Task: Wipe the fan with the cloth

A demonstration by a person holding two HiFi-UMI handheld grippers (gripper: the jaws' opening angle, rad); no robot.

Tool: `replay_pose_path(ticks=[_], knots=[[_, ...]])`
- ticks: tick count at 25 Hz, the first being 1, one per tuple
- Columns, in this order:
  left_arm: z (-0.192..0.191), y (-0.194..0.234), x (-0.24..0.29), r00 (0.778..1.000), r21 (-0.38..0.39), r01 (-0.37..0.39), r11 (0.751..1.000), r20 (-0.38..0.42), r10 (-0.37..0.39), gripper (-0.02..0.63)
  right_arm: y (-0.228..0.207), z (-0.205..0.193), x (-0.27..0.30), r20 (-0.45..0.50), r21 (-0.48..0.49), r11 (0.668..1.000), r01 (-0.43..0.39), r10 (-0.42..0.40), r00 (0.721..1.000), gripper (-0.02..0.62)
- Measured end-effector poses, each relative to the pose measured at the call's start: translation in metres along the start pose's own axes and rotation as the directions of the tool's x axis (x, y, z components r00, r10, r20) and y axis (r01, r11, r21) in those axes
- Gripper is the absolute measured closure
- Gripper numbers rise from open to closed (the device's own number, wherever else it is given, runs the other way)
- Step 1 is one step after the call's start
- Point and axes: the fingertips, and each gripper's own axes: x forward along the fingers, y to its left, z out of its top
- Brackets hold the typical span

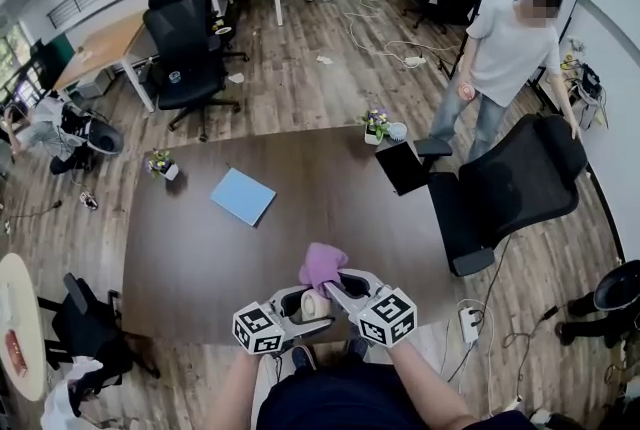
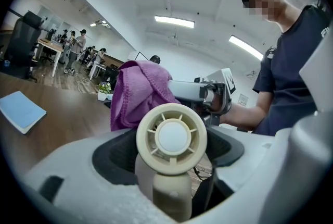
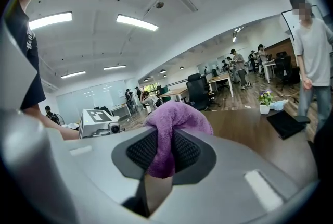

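Your left gripper (image 1: pixel 308 306) clamped on the cream fan (image 2: pixel 171 137), right gripper (image 3: pixel 164 158) pinching the purple cloth (image 3: pixel 177 119) — bunched just beside the fan, above the table (image 1: pixel 200 248)

Purple cloth (image 3: pixel 167 129) pinched between jaws

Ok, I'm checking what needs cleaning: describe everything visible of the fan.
The fan is small, cream, plastic-looking: a round head with radial spokes around a white hub, on a stubby handle. It stands upright, clamped in the left hand-held gripper. The purple cloth bunches just behind it; whether they touch is unclear.
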Motion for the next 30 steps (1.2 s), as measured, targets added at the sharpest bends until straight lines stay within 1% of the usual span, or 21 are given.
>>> replay_pose_path(ticks=[3, 5, 6, 8, 10, 13, 23, 30], knots=[[0.007, -0.002, -0.003, 0.999, -0.012, 0.010, 1.000, 0.042, -0.010, 0.227, -0.004, -0.003, 0.000, 0.001, 0.029, 1.000, 0.006, -0.006, 1.000, 0.520], [0.013, -0.002, -0.007, 0.996, -0.031, 0.012, 0.999, 0.093, -0.009, 0.227, -0.006, -0.008, 0.000, -0.002, 0.045, 0.999, 0.007, -0.007, 1.000, 0.520], [0.018, 0.000, -0.011, 0.991, -0.053, 0.011, 0.999, 0.132, -0.004, 0.228, -0.006, -0.011, 0.000, -0.004, 0.054, 0.999, 0.005, -0.005, 1.000, 0.520], [0.032, 0.004, -0.020, 0.975, -0.111, 0.015, 0.994, 0.223, 0.010, 0.227, -0.002, -0.014, 0.001, -0.007, 0.086, 0.996, -0.007, 0.008, 1.000, 0.520], [0.045, 0.007, -0.026, 0.960, -0.137, 0.018, 0.990, 0.278, 0.021, 0.228, 0.003, -0.014, 0.002, -0.002, 0.127, 0.992, -0.025, 0.026, 1.000, 0.520], [0.050, 0.009, -0.027, 0.958, -0.133, 0.011, 0.991, 0.285, 0.028, 0.227, 0.006, -0.015, 0.003, 0.006, 0.155, 0.987, -0.040, 0.039, 0.999, 0.520], [0.057, 0.012, -0.037, 0.939, -0.168, 0.016, 0.986, 0.340, 0.043, 0.229, 0.017, -0.020, 0.006, 0.000, 0.148, 0.986, -0.073, 0.074, 0.997, 0.520], [0.064, 0.015, -0.048, 0.924, -0.190, 0.011, 0.982, 0.377, 0.063, 0.228, 0.031, -0.028, 0.009, -0.013, 0.169, 0.980, -0.105, 0.109, 0.994, 0.520]])
